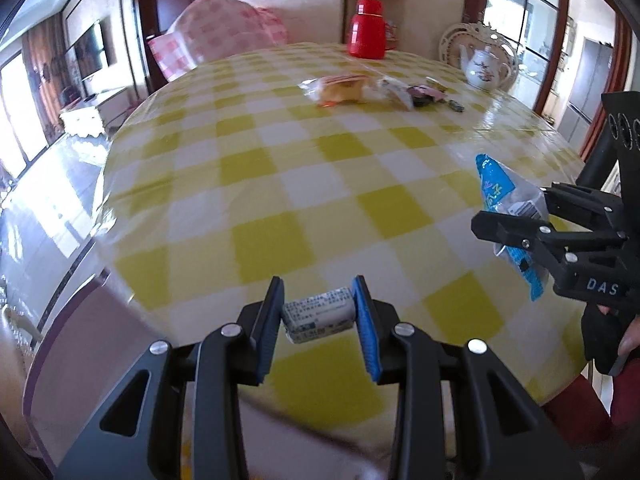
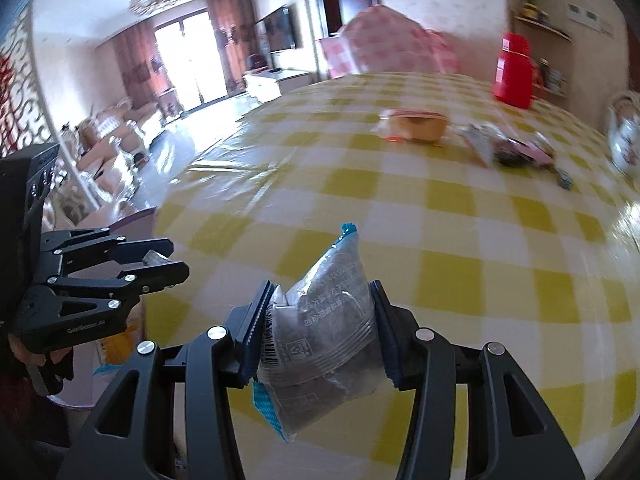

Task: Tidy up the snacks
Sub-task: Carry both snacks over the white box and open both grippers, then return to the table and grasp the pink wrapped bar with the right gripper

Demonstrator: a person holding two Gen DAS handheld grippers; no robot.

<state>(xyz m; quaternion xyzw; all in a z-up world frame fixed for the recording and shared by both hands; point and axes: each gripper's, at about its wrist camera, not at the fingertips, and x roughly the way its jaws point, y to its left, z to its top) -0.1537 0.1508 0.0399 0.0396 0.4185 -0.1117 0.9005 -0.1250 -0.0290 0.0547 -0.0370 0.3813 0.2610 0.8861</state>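
Observation:
My left gripper [image 1: 319, 316] is shut on a small white wrapped candy [image 1: 318, 318], held above the near edge of the yellow checked table [image 1: 280, 184]. My right gripper [image 2: 322, 328] is shut on a blue and clear snack packet [image 2: 324, 340], also above the table's near side. The right gripper with its packet [image 1: 508, 204] shows at the right in the left wrist view. The left gripper [image 2: 160, 262] shows at the left in the right wrist view. A wrapped cake [image 1: 340, 88] and several small snack packets [image 1: 404, 92] lie at the far side.
A red flask [image 1: 366, 28] and a white teapot [image 1: 486, 66] stand at the table's far edge. A pink checked bundle [image 1: 216, 36] sits behind the table at the left. A pale purple container's rim [image 1: 68, 320] is below the table's near left edge.

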